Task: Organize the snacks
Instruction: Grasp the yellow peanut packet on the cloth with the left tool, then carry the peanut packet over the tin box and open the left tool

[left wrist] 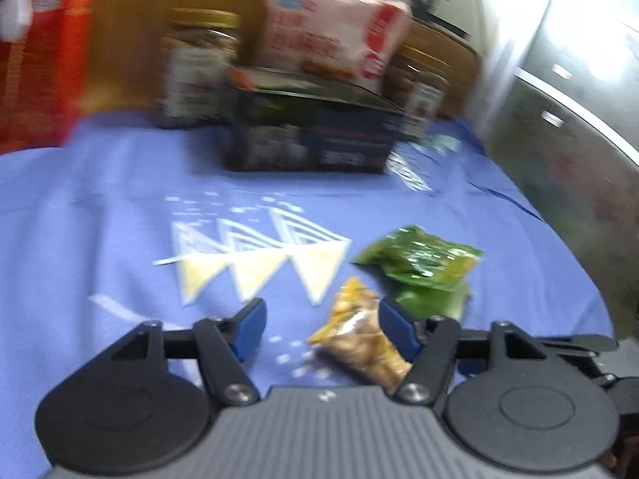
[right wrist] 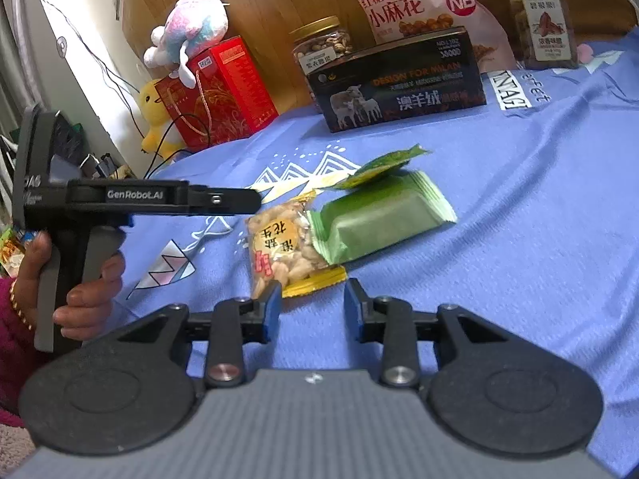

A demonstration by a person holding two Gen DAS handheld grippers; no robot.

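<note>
A yellow peanut packet point(right wrist: 283, 253) lies on the blue cloth point(right wrist: 539, 219), touching a pale green snack bar point(right wrist: 383, 219); a darker green packet point(right wrist: 379, 165) lies just behind them. My right gripper point(right wrist: 312, 303) is open and empty, just short of the peanut packet's near edge. In the blurred left wrist view my left gripper point(left wrist: 321, 327) is open, with the peanut packet point(left wrist: 361, 339) lying between its fingers, against the right one, and the green packets point(left wrist: 419, 259) just beyond. The left gripper also shows in the right wrist view point(right wrist: 247, 201), at the left, held by a hand.
At the back stand a dark box point(right wrist: 399, 84), a pink snack bag point(right wrist: 419, 4), two nut jars point(right wrist: 323, 46) point(right wrist: 543, 20), a red gift box point(right wrist: 219, 92) and plush toys point(right wrist: 191, 28). A cable point(right wrist: 167, 155) runs by the red box.
</note>
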